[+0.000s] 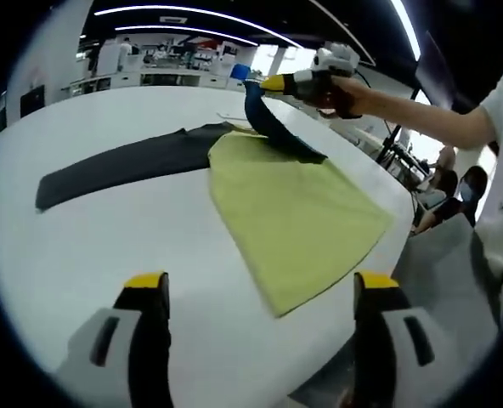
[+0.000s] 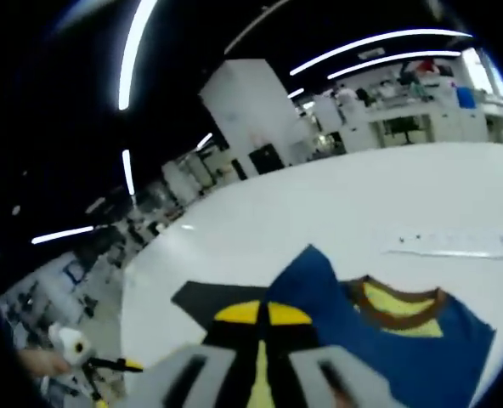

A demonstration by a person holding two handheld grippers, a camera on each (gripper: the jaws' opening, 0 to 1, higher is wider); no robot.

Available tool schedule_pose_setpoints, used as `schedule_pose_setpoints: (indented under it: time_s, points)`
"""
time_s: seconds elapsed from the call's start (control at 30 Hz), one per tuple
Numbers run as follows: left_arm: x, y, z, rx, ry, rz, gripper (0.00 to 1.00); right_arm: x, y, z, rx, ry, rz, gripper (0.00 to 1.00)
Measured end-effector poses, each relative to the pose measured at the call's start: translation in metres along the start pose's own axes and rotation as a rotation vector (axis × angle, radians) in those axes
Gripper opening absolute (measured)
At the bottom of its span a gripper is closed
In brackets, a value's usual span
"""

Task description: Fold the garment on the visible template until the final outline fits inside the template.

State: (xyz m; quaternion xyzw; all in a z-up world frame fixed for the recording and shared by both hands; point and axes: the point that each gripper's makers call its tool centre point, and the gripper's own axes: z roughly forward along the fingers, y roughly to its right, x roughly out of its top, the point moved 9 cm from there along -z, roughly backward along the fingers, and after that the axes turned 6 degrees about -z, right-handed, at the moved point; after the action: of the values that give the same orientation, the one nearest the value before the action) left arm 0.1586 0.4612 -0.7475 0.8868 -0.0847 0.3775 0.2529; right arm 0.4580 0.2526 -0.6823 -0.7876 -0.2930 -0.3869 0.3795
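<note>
Above the white table [image 1: 107,246], the right gripper [image 1: 273,83] pinches the garment [image 1: 268,119] over the yellow-green template [image 1: 294,212]; left gripper [image 1: 260,285] hovers wide.

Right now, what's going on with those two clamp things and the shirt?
Left gripper open, hovering over table. Right gripper shut on garment, lifting one edge. Yellow template beneath. Nothing in the way.
</note>
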Motion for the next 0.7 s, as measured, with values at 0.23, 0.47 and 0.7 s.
schedule_pose_setpoints:
  time_s: [0.23, 0.47, 0.7]
  points:
    - [-0.004, 0.000, 0.001, 0.004, -0.005, -0.016, 0.87, -0.030, 0.003, 0.021, -0.015, -0.086, -0.025, 0.00]
    - [-0.009, 0.000, 0.003, 0.006, -0.010, -0.033, 0.86, -0.048, 0.008, 0.043, -0.023, -0.152, -0.037, 0.00]
    - [-0.009, 0.001, 0.005, 0.004, -0.006, -0.040, 0.86, -0.054, -0.001, 0.057, -0.013, -0.183, -0.038, 0.00]
